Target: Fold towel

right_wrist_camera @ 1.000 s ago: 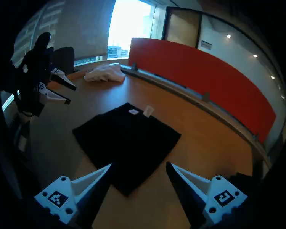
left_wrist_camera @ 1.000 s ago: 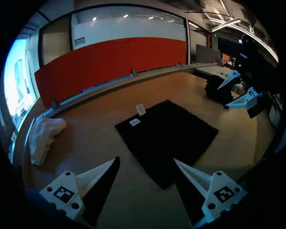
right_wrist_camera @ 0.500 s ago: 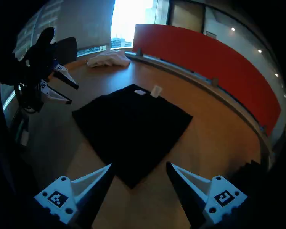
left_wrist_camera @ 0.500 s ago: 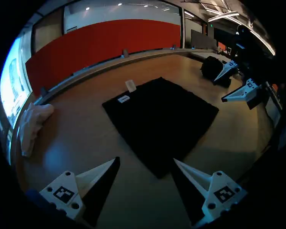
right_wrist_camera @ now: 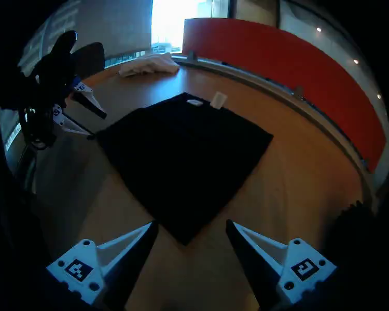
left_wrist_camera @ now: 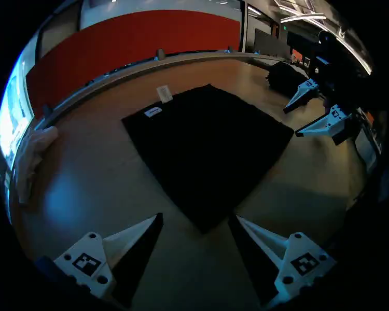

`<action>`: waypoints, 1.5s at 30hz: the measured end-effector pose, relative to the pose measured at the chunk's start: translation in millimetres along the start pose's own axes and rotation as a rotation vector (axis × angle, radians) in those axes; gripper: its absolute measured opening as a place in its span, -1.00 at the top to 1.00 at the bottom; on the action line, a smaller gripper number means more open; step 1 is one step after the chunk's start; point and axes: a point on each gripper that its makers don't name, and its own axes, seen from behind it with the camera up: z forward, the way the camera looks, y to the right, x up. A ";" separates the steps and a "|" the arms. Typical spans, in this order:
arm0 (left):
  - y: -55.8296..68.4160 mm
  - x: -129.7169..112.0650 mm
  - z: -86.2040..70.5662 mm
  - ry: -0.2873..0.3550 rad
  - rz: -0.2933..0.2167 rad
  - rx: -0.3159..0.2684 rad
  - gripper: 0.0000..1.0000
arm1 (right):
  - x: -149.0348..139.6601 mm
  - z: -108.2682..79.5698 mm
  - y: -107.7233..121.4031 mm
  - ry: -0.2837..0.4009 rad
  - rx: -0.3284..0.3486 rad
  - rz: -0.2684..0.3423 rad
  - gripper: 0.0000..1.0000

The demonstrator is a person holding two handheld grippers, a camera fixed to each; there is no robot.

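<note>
A black towel (left_wrist_camera: 210, 142) lies flat on the wooden table, one corner pointing at my left gripper (left_wrist_camera: 197, 223), which hovers open just above that corner. In the right gripper view the same towel (right_wrist_camera: 181, 150) points another corner at my right gripper (right_wrist_camera: 191, 228), also open and holding nothing. White tags (left_wrist_camera: 158, 101) sit at the towel's far edge. The right gripper (left_wrist_camera: 308, 111) appears across the towel in the left gripper view. The left gripper (right_wrist_camera: 80, 111) shows at the towel's left corner in the right gripper view, held by a dark-sleeved hand.
A crumpled white cloth (right_wrist_camera: 148, 65) lies near the window end of the table, seen also as a white cloth (left_wrist_camera: 31, 155) at the left. A red partition (left_wrist_camera: 132, 39) runs behind the table's far rail. A dark bundle (left_wrist_camera: 285, 78) sits at the far right.
Both grippers have moved down and closer to the towel; its near corners now lie almost between each pair of fingers. The towel itself has not moved.
</note>
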 end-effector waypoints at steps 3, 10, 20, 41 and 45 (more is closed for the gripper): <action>1.0 -1.7 2.4 -0.007 -0.004 -0.003 -0.85 | -3.0 1.8 -0.8 -0.006 0.005 0.001 -1.00; 4.1 -3.9 6.4 -0.020 -0.012 -0.013 -0.85 | -6.5 5.5 -1.3 -0.015 0.012 0.009 -0.99; 6.2 -6.1 9.3 -0.038 -0.006 -0.012 -0.85 | -12.6 10.2 -3.1 -0.034 0.025 0.011 -0.95; 6.8 -6.5 10.2 -0.060 0.001 0.008 -0.59 | -12.2 15.6 -8.4 -0.037 0.051 0.033 -0.19; 9.4 -6.2 10.7 -0.064 -0.003 0.012 -0.41 | -11.1 16.3 -9.3 -0.038 0.053 0.034 0.11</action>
